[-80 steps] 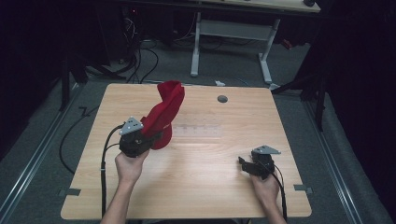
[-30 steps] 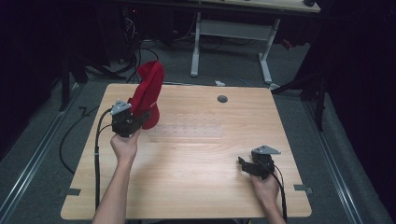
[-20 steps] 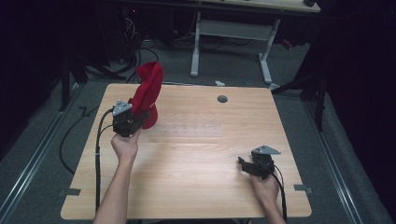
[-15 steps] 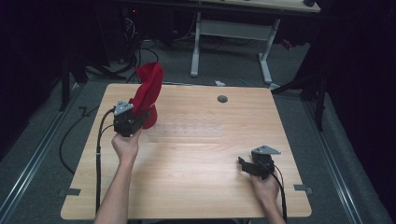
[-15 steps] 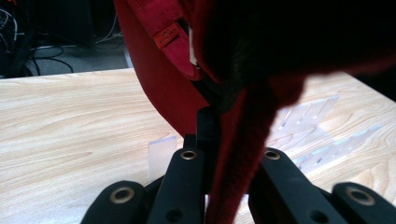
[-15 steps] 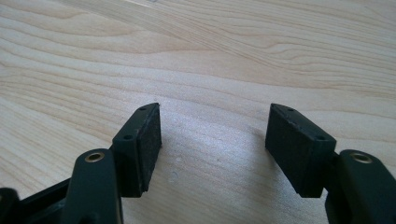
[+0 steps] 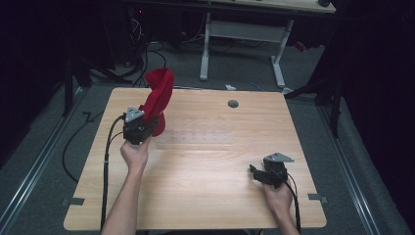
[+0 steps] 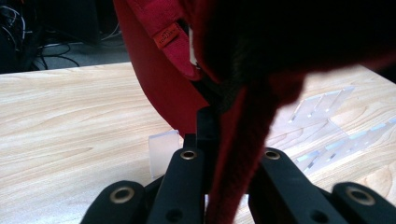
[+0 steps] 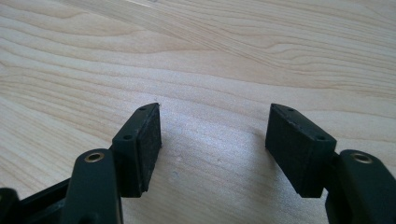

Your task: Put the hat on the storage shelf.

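A red cloth [image 7: 159, 93] hangs lifted over the back left of the wooden table [image 7: 205, 196], its lower end near the tabletop. My left gripper [image 7: 147, 125] is shut on its lower part. In the left gripper view the red fabric [image 8: 163, 79] runs down between the black jaws of the left gripper [image 8: 224, 154] and covers the right one. A clear plastic rack [image 7: 195, 137] lies flat just right of that gripper, seen close as clear slotted plates [image 8: 327, 135]. My right gripper [image 7: 254, 172] rests at the front right, open, with bare wood between its pads [image 9: 212, 144].
A round grey grommet [image 7: 233, 104] sits near the table's far edge. Behind the table stand a white desk frame [image 7: 244, 34] and floor cables [image 7: 142, 54]. A black cable [image 7: 105, 161] trails from the left gripper along the table's left side.
The left hand has carried the red cloth to the left and farther back, and the cloth now hangs more upright. Over the last second it barely shifted. The right hand stayed still.
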The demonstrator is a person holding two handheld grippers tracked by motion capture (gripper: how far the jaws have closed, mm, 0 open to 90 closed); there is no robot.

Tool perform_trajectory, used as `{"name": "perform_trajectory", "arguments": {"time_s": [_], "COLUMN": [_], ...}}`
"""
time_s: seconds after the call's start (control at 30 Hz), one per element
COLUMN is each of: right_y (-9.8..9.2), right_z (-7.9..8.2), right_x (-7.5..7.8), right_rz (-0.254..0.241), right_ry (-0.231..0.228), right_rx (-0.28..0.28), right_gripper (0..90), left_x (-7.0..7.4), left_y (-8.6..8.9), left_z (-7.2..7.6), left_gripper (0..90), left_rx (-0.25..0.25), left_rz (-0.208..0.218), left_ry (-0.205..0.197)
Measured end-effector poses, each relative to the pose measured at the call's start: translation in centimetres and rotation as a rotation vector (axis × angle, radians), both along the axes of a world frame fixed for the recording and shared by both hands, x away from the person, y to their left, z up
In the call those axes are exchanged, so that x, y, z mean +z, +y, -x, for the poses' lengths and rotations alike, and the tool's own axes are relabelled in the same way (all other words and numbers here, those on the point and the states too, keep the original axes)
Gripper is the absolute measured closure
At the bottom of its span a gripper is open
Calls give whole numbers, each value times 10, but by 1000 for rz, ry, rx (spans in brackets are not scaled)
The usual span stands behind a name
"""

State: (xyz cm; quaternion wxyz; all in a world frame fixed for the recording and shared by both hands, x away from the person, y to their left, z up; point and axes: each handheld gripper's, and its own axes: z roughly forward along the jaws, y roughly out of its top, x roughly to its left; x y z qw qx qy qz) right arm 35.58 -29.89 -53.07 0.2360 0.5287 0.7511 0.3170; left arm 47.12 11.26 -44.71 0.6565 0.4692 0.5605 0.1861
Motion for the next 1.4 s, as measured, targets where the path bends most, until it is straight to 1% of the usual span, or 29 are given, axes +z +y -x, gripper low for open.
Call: {"name": "perform_trajectory", "arguments": {"time_s": [0.13,0.23,0.3,0.4,0.47,0.53,0.6,0.63,0.73,0.83,0.87,0.93,1.03,1.17,1.27,1.4], "right_y": [0,0,0,0,0,0,0,0,0,0,0,0,0,0,0,0], "right_z": [0,0,0,0,0,0,0,0,0,0,0,0,0,0,0,0], "right_x": [0,0,0,0,0,0,0,0,0,0,0,0,0,0,0,0], "right_rz": [1,0,1,0,0,1,0,0,1,-1,-1,0,1,1,0,1], "right_ry": [-1,0,-1,-1,-1,-1,0,0,-1,0,0,-1,-1,-1,-1,-1], "right_rx": [2,0,2,2,2,2,0,2,3,1,1,2,3,3,2,2], "right_gripper": [362,362,361,361,361,361,361,361,361,361,361,361,361,360,361,361], "left_x": [-2,-3,-3,-3,-5,-8,-10,-11,-15,-21,-23,-25,-25,-26,-26,-28], "left_y": [2,1,-1,-3,-4,-6,-6,-6,-3,-3,-3,-2,3,3,3,6], "left_z": [1,2,3,3,1,0,1,1,1,2,2,4,5,6,6,9], "left_gripper": [859,859,859,859,859,859,858,858,858,857,856,855,853,851,846,841], "left_rx": [5,9,13,26,37,40,36,36,32,26,25,25,24,19,15,7], "left_rz": [23,24,16,15,19,14,7,11,29,38,29,44,63,58,71,75], "left_ry": [-9,-11,-16,-9,6,11,6,4,19,29,32,26,36,45,58,77]}}
